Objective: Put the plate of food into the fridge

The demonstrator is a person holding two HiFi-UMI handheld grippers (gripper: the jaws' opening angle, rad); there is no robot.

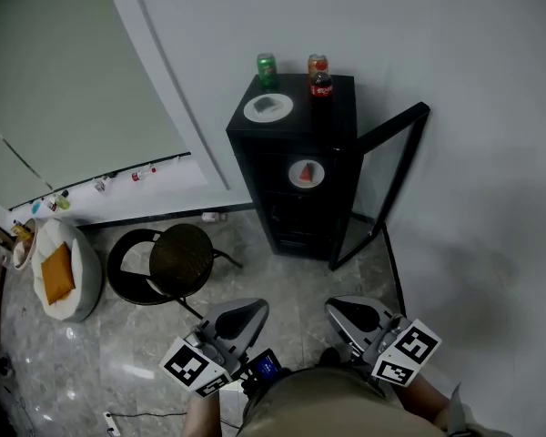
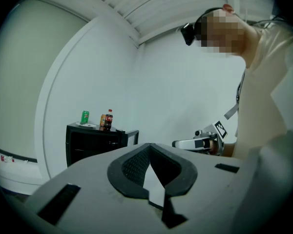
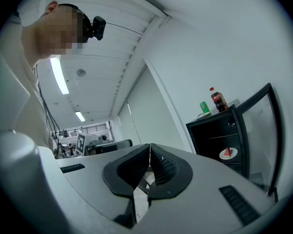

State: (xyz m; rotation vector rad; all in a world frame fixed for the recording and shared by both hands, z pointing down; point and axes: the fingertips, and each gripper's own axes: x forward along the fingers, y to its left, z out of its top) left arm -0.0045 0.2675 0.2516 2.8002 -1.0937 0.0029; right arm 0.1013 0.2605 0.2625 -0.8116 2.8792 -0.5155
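**Head view:** a black fridge stands against the white wall, its glass door swung open to the right. The plate of food, a white plate bearing a red wedge, rests on an upper shelf inside the fridge. On the fridge top stand a second white plate, a green can, an orange can and a cola bottle. A round black stool is on the floor to the left of the fridge. The left gripper and the right gripper are held side by side at the lower edge. Both point toward the fridge and are well apart from it. **Left gripper view:** the jaws are closed tip against tip, with nothing between them. The fridge shows far off at the left, and the right gripper is alongside at the right. **Right gripper view:** the jaws are likewise pressed together and empty. The plate of food sits on its shelf in the fridge, beside the open door.
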